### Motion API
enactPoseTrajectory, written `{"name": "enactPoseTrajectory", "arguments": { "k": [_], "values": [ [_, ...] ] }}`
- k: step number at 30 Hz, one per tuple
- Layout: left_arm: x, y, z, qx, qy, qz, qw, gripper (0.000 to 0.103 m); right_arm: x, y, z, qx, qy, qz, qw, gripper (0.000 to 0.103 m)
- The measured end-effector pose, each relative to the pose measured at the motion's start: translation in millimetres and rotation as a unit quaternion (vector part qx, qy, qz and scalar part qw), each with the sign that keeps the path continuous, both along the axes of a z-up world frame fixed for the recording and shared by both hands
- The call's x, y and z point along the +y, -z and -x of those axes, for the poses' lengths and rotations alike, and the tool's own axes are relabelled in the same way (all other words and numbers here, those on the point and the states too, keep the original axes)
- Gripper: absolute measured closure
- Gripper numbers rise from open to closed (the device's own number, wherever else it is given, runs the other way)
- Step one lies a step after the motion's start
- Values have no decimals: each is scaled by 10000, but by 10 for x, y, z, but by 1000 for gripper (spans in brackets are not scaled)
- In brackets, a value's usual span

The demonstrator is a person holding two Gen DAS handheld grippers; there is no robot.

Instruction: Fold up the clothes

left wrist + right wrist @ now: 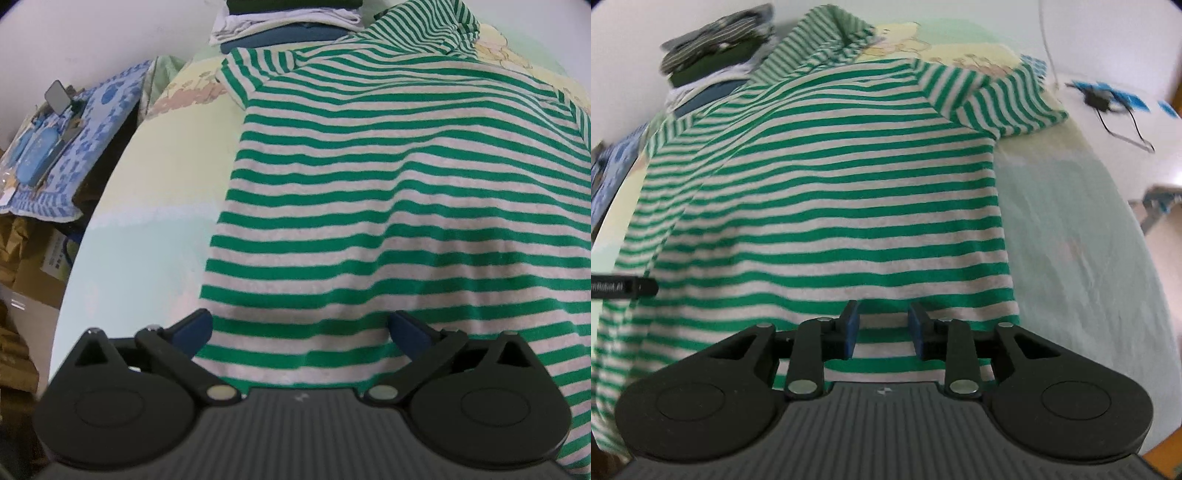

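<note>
A green-and-white striped shirt (pixel 388 177) lies spread on a pale cloth-covered table (pixel 147 229), collar at the far end. It also shows in the right wrist view (pixel 827 192). My left gripper (pixel 301 330) is open wide, its blue pads either side of the shirt's near hem by the left edge. My right gripper (pixel 882 326) is open with a narrower gap, over the near hem toward the shirt's right edge. The tip of the left gripper (pixel 624 288) shows at the left of the right wrist view.
A stack of folded clothes (pixel 288 22) sits at the far end, also in the right wrist view (pixel 716 51). A blue patterned cloth with items (pixel 66 140) and cardboard boxes (pixel 33 273) lie left. A white surface with cables (pixel 1108 103) lies right.
</note>
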State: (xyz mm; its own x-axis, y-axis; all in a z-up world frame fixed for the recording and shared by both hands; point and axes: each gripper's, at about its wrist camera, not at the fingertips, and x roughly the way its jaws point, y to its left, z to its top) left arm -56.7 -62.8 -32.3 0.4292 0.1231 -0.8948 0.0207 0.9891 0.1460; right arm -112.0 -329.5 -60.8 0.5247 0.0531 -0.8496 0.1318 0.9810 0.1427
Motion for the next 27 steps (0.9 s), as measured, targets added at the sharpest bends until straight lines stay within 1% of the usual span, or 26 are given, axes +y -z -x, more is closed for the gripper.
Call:
{"name": "enactPoseTrajectory", "arguments": {
  "k": [4, 7, 9, 13, 18, 27],
  "values": [
    [50, 0, -71, 14, 119, 18, 9999, 1, 53, -3, -23, 16, 292, 28, 9996, 71],
    [83, 2, -117, 30, 210, 75, 9997, 1, 92, -11, -30, -12, 424, 95, 9991, 68],
    [101, 9, -148, 45, 258, 95, 9996, 1, 120, -16, -38, -31, 503, 162, 9986, 67],
    [132, 25, -205, 74, 351, 134, 9993, 1, 183, -23, -60, -73, 525, 220, 9984, 67],
    [165, 44, -252, 107, 417, 162, 9989, 1, 314, -24, -73, -180, 378, 308, 9986, 68],
    [210, 55, -302, 137, 531, 205, 9983, 1, 391, 29, -121, -62, 542, 340, 9979, 67]
  ]
}}
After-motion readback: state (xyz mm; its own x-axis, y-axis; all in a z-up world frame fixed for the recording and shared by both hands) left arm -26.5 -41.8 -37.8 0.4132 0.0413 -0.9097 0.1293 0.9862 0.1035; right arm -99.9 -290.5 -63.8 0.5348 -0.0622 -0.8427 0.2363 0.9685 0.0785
